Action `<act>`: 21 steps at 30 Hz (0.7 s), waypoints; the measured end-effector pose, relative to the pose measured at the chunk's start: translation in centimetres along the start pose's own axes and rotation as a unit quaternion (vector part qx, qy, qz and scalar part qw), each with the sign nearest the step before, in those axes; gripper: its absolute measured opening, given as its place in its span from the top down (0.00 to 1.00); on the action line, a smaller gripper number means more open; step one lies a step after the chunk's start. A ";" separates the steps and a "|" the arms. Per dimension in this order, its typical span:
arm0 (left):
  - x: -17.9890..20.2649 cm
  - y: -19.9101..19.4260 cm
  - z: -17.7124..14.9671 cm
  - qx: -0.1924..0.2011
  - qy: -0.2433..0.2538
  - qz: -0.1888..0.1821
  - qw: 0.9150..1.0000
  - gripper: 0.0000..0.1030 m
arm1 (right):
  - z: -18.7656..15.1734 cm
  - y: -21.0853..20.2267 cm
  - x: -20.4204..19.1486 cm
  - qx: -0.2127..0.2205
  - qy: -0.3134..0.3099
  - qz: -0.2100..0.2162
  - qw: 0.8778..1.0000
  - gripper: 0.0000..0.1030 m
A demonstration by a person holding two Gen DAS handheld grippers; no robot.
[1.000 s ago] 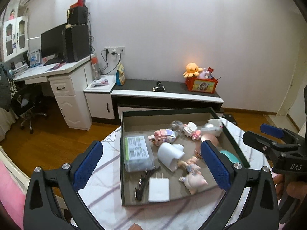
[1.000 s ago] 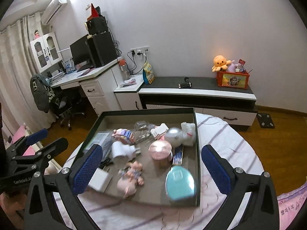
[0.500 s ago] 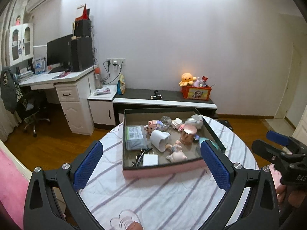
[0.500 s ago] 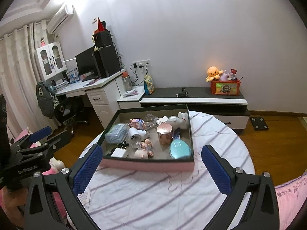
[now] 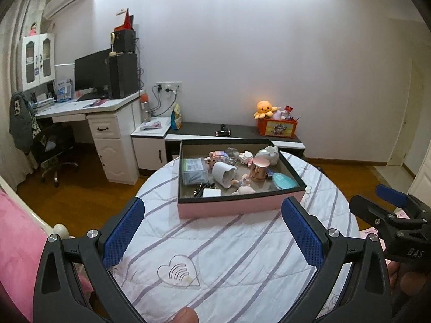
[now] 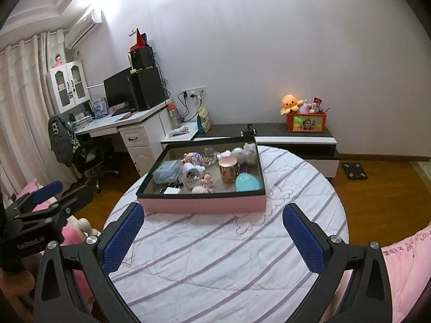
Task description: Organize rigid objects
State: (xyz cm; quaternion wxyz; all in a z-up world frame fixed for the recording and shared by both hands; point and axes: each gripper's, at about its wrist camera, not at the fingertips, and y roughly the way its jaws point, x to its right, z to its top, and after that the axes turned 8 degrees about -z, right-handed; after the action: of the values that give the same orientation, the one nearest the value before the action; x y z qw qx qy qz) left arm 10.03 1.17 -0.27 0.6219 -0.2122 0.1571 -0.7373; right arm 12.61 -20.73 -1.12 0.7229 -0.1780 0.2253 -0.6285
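Each tool is built from black plastic arms with triangular cut-outs, and silver screws are set at the joints. The left tool [image 5: 212, 231] and the right tool [image 6: 212, 231] are both fitted with blue textured pads [image 5: 124, 232]. White lettering is printed on the black bodies.

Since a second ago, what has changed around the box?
Both grippers, left and right, have pulled back from above the pink box, which now sits farther off on the striped tablecloth. Both were open and empty throughout. The box and its contents look unmoved.
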 end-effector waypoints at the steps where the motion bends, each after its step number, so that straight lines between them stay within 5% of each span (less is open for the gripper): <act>1: -0.1 -0.1 -0.1 -0.001 -0.001 0.001 1.000 0.00 | -0.1 0.0 0.0 -0.001 0.001 0.000 1.000 0.00; 21: -0.5 -1.1 -0.5 0.005 -0.013 0.009 1.000 0.00 | -0.6 -0.4 -0.9 -0.002 -0.007 -0.006 1.000 0.00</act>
State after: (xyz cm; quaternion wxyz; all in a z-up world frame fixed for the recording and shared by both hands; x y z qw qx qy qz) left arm 8.94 1.84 -0.24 0.6318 -0.2176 0.1473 -0.7292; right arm 11.80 -19.88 -1.34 0.7200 -0.1850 0.2206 -0.6315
